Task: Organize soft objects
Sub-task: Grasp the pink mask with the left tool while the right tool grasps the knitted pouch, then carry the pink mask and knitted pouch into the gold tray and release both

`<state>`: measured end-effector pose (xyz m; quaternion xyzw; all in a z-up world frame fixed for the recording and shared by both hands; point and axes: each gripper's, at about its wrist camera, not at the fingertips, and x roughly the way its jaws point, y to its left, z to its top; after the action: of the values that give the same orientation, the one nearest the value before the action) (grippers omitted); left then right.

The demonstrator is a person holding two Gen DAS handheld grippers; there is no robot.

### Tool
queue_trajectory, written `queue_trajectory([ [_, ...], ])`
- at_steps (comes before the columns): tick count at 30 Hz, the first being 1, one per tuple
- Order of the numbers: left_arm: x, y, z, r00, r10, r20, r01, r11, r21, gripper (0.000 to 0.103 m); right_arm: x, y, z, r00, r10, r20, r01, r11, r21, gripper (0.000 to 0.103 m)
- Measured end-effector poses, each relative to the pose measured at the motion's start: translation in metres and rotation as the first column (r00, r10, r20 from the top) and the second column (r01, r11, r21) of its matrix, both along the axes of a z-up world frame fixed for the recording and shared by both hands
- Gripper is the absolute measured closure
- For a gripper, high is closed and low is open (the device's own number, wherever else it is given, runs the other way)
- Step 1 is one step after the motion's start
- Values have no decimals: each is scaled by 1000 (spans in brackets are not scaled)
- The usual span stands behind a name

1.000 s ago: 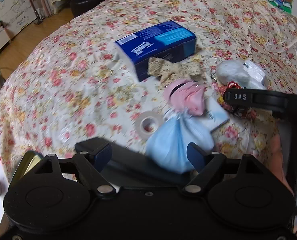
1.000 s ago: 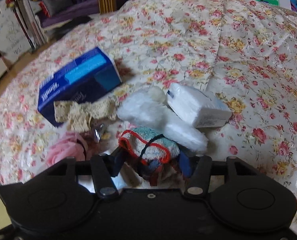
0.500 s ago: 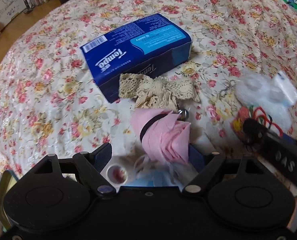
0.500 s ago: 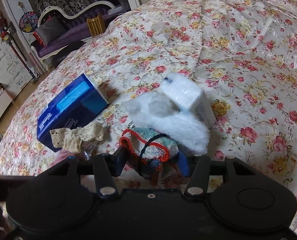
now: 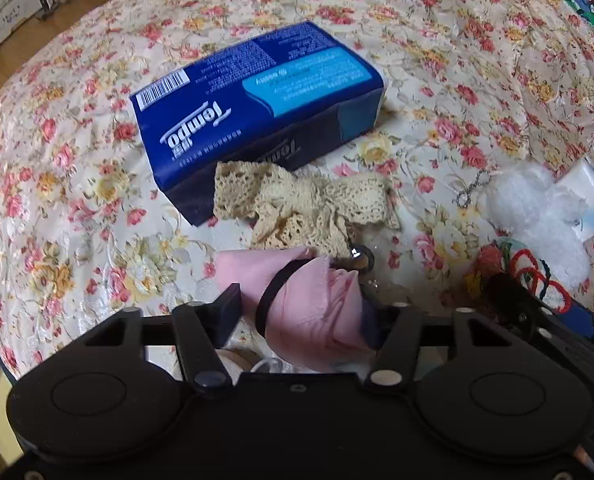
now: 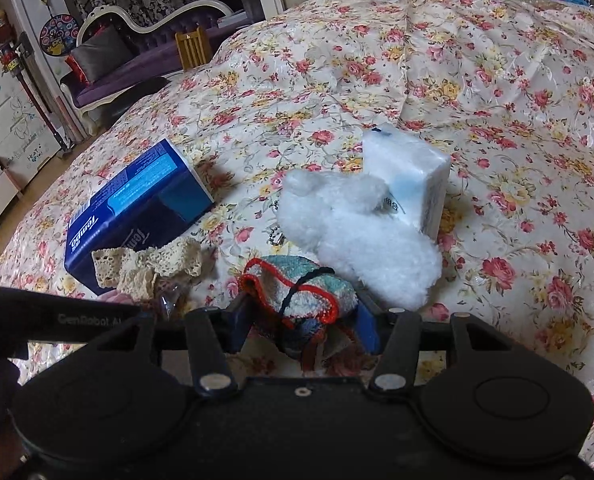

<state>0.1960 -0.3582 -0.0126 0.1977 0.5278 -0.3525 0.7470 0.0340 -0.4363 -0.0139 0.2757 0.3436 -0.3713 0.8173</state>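
Observation:
My left gripper is shut on a pink cloth bundle tied with a black band, held low over the flowered bedspread. My right gripper is shut on a teal knitted cloth with red edging, also seen in the left wrist view. A beige lace bow lies against a blue Tempo tissue pack. A white fluffy toy leans on a white tissue packet.
The right gripper's body sits close at the left gripper's right side. A metal ball chain lies by the fluffy toy. A small chair, a sofa and the floor lie beyond the bed's far edge.
My left gripper moved forward off the blue cloth bundle and tape roll and closed on the pink bundle. My right gripper lifted slightly with the teal cloth still in it.

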Motion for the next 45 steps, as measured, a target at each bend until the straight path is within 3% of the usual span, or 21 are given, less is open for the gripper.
queue_trajectory([
  [3,-2,2,4,1000,4,24,-4,1000,-11,58,1,1,0,1000,5,-1,-5,1000,-10,51],
  [9,-3,26,33,998,43,50,-41,999,-34,59,0,3,2,1000,10,19,-9,999,-38,51],
  [20,6,157,69,975,208,77,-203,977,-71,59,1,19,12,993,78,84,-69,992,-109,51],
  [26,11,242,61,927,352,133,-349,936,-44,59,5,32,16,993,95,67,-83,982,-168,51],
  [33,24,321,23,847,516,126,-518,855,-18,59,16,60,28,990,140,17,-133,967,-219,51],
  [38,38,347,3,798,591,117,-594,805,-13,59,27,96,47,975,218,29,-208,957,-204,51],
  [45,52,370,-19,770,632,86,-633,774,-24,58,51,172,85,919,392,45,-376,906,-195,50],
])
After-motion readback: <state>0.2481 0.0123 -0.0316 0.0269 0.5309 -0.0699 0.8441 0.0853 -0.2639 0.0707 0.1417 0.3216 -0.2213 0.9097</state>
